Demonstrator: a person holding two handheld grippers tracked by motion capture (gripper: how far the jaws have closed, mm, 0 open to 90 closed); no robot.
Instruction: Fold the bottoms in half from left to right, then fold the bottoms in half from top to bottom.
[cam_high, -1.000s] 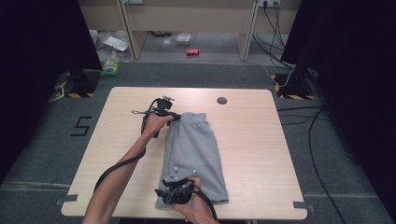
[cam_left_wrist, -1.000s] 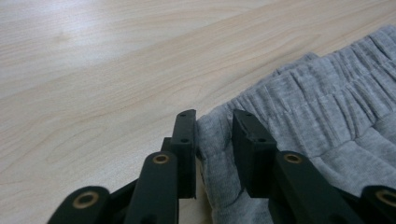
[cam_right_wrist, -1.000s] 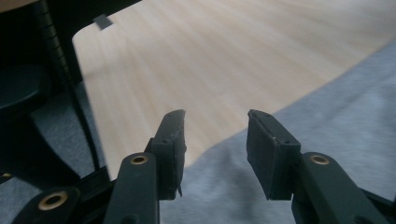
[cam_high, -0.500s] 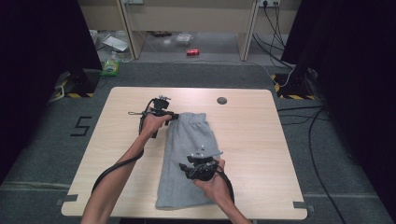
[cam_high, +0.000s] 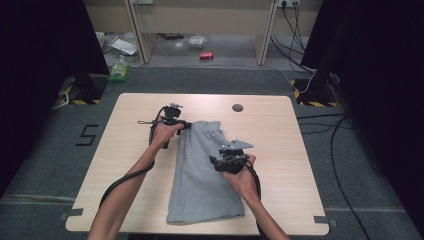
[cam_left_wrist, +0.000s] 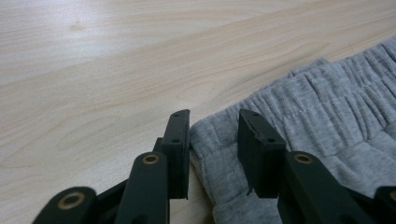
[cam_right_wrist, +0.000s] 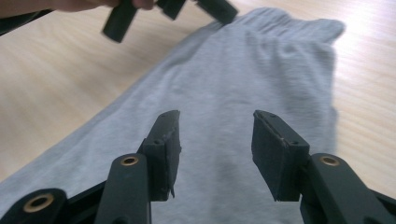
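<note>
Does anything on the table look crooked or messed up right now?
Only slightly: the folded grey shorts lie at a slant, hem flaring toward the near table edge. No damage or spills.

Light wooden table (cam_high: 280, 125) with dark round grommet (cam_high: 237, 107) near far edge. Beyond, on grey floor: red can (cam_high: 206, 55), green bottle (cam_high: 118, 71), cables (cam_high: 295, 25).

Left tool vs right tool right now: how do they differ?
The left tool sits at the waistband corner of the grey shorts, with cloth between its jaws; the right tool hovers over the middle of the shorts with nothing between its jaws. The left tool's gap is narrower, the right's wider. Both stand open, and both have just been opening.
</note>
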